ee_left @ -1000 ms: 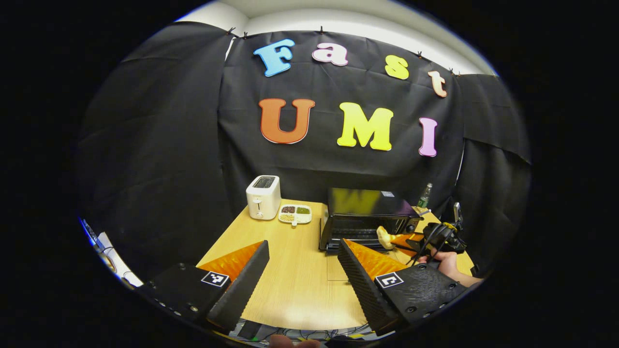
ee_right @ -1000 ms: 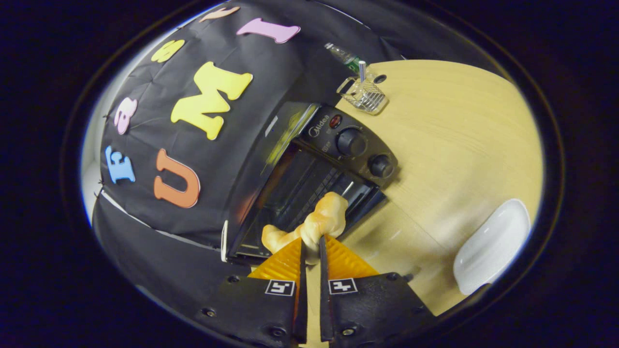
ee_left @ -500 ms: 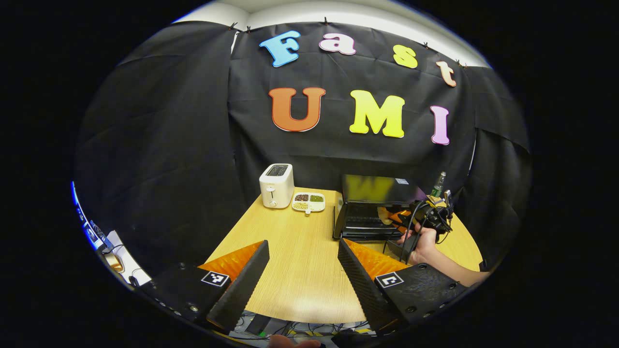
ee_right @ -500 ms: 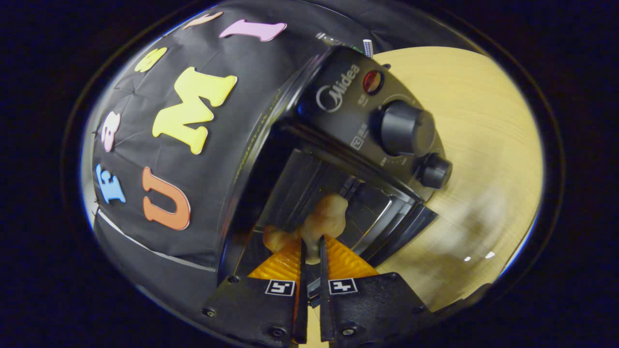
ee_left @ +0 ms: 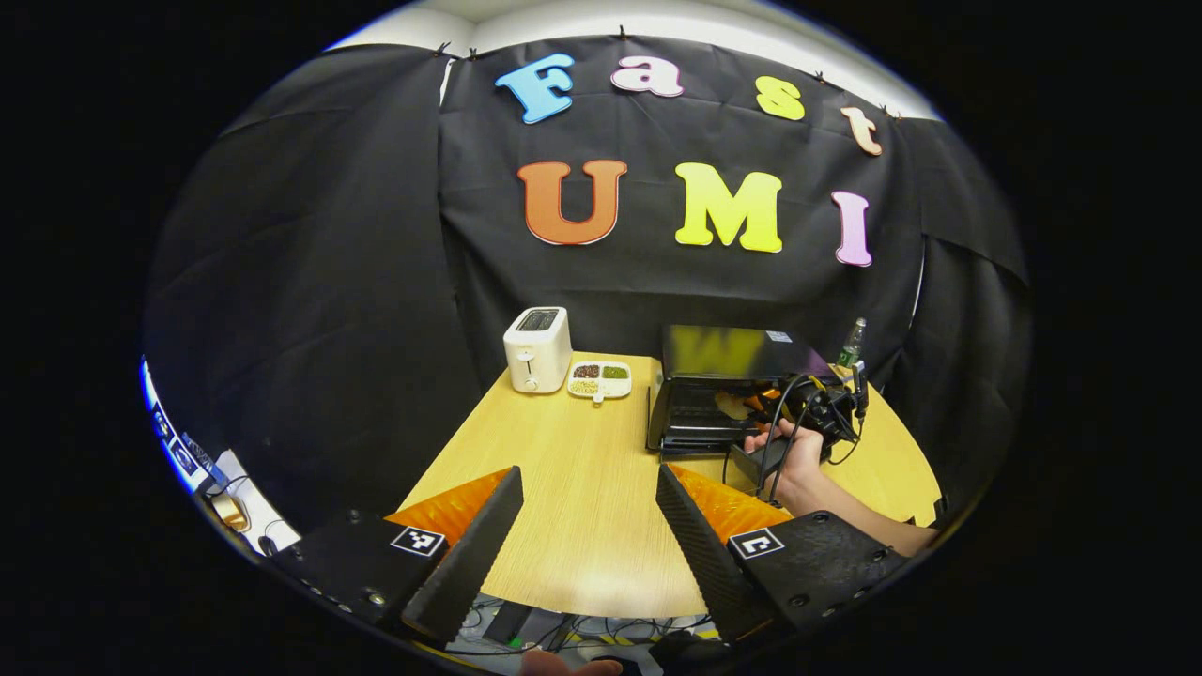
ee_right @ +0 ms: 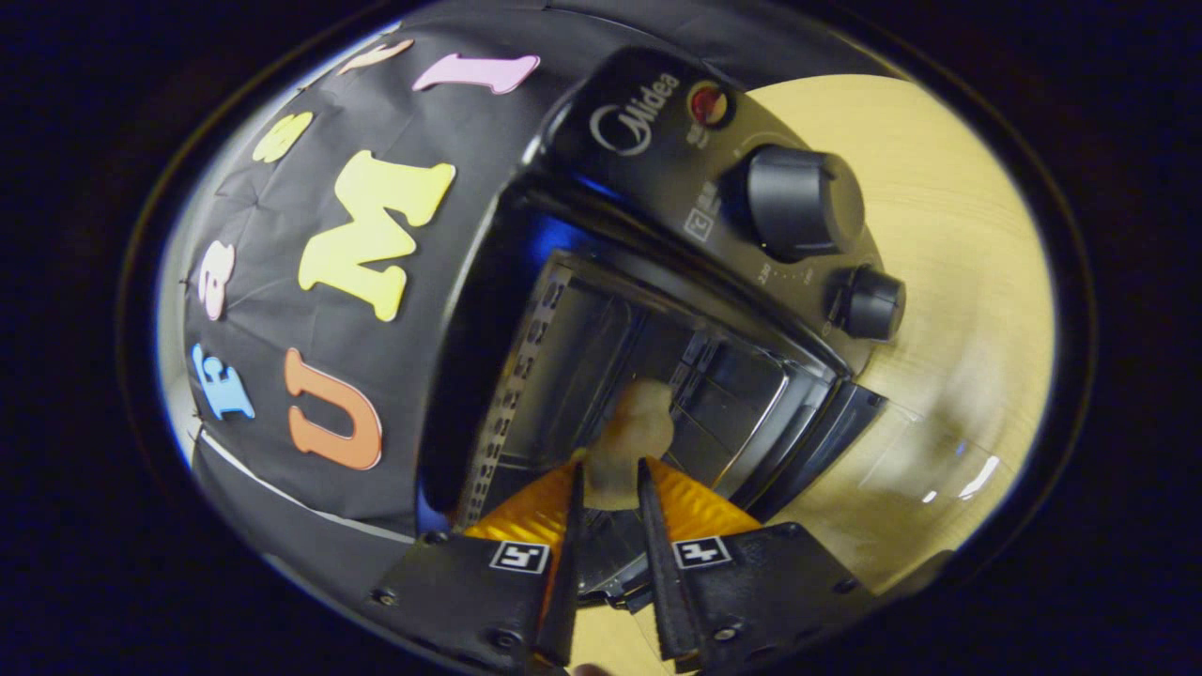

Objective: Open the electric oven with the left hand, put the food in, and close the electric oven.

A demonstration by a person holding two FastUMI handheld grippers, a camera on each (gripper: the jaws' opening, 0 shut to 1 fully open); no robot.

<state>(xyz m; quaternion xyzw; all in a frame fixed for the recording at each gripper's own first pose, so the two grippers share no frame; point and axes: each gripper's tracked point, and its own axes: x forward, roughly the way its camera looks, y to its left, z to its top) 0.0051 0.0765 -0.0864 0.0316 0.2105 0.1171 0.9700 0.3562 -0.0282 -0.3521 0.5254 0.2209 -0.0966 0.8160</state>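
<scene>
Here, I hold the left gripper (ee_left: pixel 587 540) spread wide above the wooden table (ee_left: pixel 573 488) | right gripper (ee_right: pixel 610 488) narrowly parted around the pale golden pastry (ee_right: pixel 637 437) | inside the black electric oven (ee_right: pixel 657 282), door down.

Wooden table (ee_left: pixel 573 526) with toaster (ee_left: pixel 537 349), snack tray (ee_left: pixel 600 379), open oven (ee_left: pixel 723 385), bottle (ee_left: pixel 851 343).

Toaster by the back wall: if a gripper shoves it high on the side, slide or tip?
The toaster stands upright, taller than it is deep, so a high shove probably tips it rather than slides it. Its glossy white shell looks slick, so the pads may skid. A low push would likely slide it over the smooth wooden table, possibly into the snack tray beside it.
</scene>
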